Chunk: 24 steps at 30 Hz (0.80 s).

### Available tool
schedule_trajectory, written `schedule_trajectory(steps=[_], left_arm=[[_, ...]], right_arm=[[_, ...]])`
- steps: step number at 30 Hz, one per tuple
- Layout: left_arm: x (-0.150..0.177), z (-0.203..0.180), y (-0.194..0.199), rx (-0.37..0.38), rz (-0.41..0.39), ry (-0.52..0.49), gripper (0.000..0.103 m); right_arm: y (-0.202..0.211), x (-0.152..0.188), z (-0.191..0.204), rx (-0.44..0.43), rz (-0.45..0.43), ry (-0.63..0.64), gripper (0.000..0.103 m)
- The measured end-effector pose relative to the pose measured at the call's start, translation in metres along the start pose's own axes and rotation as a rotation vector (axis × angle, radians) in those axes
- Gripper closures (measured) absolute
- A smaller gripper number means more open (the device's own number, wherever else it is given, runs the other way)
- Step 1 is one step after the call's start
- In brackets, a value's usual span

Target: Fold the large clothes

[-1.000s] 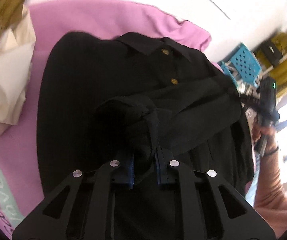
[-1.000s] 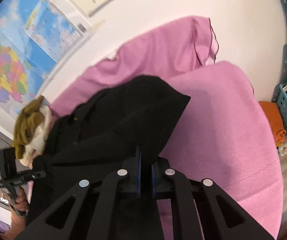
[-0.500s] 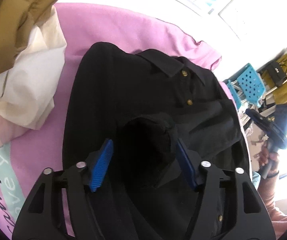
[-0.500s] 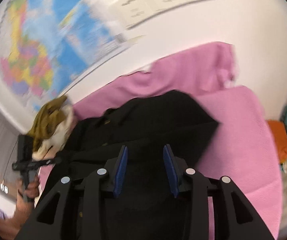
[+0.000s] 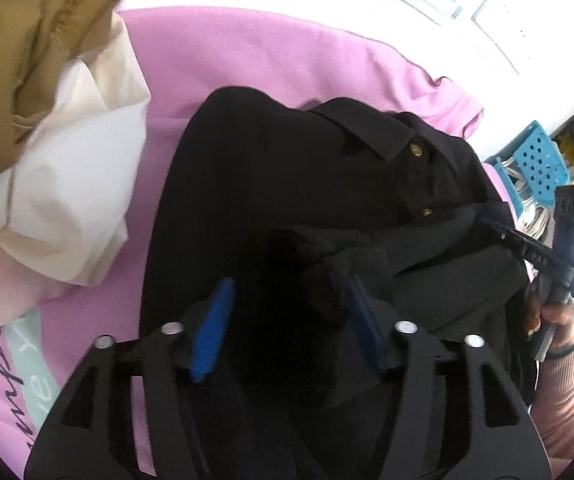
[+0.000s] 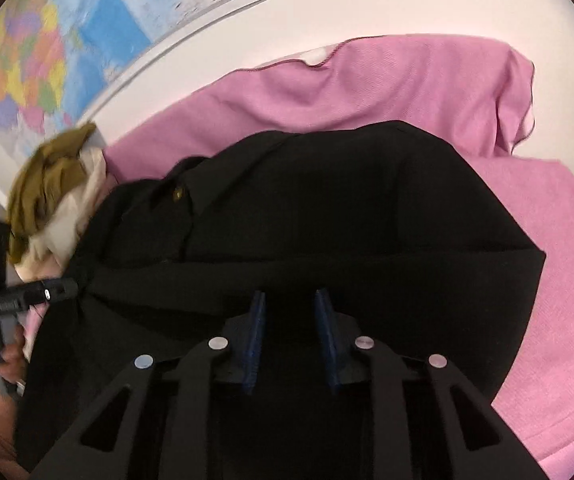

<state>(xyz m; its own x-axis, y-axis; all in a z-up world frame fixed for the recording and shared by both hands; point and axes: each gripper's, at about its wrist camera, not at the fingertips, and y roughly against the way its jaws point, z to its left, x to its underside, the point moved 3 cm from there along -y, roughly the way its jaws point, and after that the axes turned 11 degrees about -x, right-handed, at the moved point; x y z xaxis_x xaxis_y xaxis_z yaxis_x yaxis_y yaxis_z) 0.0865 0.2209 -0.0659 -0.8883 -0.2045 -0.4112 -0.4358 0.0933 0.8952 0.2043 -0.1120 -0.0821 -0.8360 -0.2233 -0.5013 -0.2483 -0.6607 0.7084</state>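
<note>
Both tongs have let go of the black shirt (image 5: 307, 184), which lies on the pink sheet (image 5: 247, 52). The left tongs (image 5: 287, 320) have just been opening around a sleeve fold; the right tongs (image 6: 289, 332), first opening, then narrowing, stand parted, pressing nothing.

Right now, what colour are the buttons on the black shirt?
Gold buttons on the black shirt, clearest from the left wrist.

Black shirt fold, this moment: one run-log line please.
stage: sleeves folded in | left gripper: open, just opening, cuff between jaws | right gripper: open, just narrowing, over black shirt | surface: pink sheet
</note>
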Motion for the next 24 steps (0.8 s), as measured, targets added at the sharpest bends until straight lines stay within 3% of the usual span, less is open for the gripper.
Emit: schedule_trajectory(steps=[2, 5, 13, 24], left_arm=[[0.003, 0.005, 0.013, 0.02, -0.028, 0.0, 0.034], [0.011, 0.014, 0.037, 0.024, -0.089, -0.022, 0.032], [0.057, 0.02, 0.07, -0.047, -0.165, -0.122, 0.027], [0.099, 0.029, 0.069, 0.036, -0.144, -0.1, 0.024]], right_arm=[[0.005, 0.0, 0.007, -0.026, -0.007, 0.015, 0.066], [0.011, 0.007, 0.031, -0.055, -0.006, 0.094, 0.054], [0.004, 0.028, 0.077, -0.194, 0.011, 0.146, 0.051], [-0.033, 0.042, 0.13, -0.301, 0.083, 0.212, 0.051]])
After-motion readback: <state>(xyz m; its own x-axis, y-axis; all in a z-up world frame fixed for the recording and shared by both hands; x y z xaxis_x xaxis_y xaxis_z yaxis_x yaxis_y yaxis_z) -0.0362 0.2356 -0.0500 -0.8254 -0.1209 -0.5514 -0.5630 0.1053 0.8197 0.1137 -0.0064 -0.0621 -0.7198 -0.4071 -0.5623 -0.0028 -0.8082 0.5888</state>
